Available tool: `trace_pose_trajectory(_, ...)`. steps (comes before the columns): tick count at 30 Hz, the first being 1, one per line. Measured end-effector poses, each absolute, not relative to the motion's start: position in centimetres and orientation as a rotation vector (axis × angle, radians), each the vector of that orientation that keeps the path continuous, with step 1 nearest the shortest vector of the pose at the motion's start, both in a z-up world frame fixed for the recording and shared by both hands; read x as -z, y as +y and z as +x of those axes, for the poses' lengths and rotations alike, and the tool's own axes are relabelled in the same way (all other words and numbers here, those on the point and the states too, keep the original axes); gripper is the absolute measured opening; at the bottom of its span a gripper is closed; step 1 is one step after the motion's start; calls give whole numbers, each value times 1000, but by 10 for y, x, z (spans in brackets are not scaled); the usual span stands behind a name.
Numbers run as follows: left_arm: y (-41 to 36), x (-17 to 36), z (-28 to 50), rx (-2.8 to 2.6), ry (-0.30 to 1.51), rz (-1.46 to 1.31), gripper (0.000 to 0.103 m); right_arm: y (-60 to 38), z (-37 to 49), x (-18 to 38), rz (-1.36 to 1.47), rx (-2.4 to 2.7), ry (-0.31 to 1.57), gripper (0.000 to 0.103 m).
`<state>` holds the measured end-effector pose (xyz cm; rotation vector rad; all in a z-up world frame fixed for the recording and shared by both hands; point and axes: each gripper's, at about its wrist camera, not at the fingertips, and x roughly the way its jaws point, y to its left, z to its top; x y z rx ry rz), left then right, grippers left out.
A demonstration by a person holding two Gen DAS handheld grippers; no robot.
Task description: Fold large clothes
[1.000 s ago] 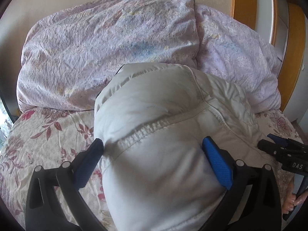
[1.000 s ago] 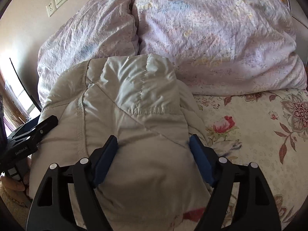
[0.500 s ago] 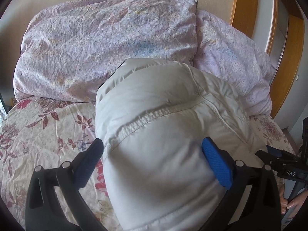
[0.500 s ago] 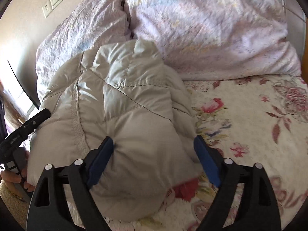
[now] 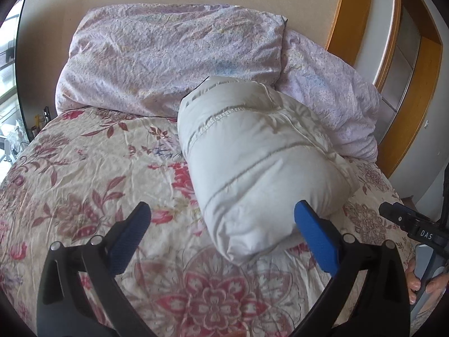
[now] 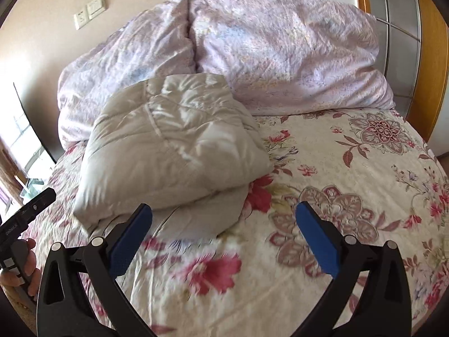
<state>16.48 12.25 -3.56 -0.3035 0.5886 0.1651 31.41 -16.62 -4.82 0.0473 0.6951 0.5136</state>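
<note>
A pale grey puffer jacket, folded into a thick bundle, lies on the floral bed sheet. My left gripper is open. The bundle's near end shows between its blue fingertips, and neither pad presses on it. In the right wrist view the same jacket sits ahead and to the left. My right gripper is open with its jaws still opening. Only the jacket's lower fold reaches toward the gap, and the pads touch nothing. Each gripper also shows at the edge of the other's view, held by a hand.
A crumpled lilac duvet is heaped against the wall at the head of the bed, right behind the jacket. A wooden-framed wardrobe stands to the right. Wall sockets and a window are on the left.
Both grippers have drawn back from the jacket, which filled the space between their fingers before and now lies free on the sheet. The right jaws have spread wider.
</note>
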Motion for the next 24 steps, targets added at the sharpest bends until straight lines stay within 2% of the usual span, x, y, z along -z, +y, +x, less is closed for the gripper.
trace_pose_trajectory(10, 94, 36, 117, -165, 596, -279, 101, -181, 269, 43, 81, -541, 720, 102)
trace_pose_trajectory(24, 72, 29, 115, -103, 631, -252, 101, -172, 241, 38, 28, -574, 733, 102)
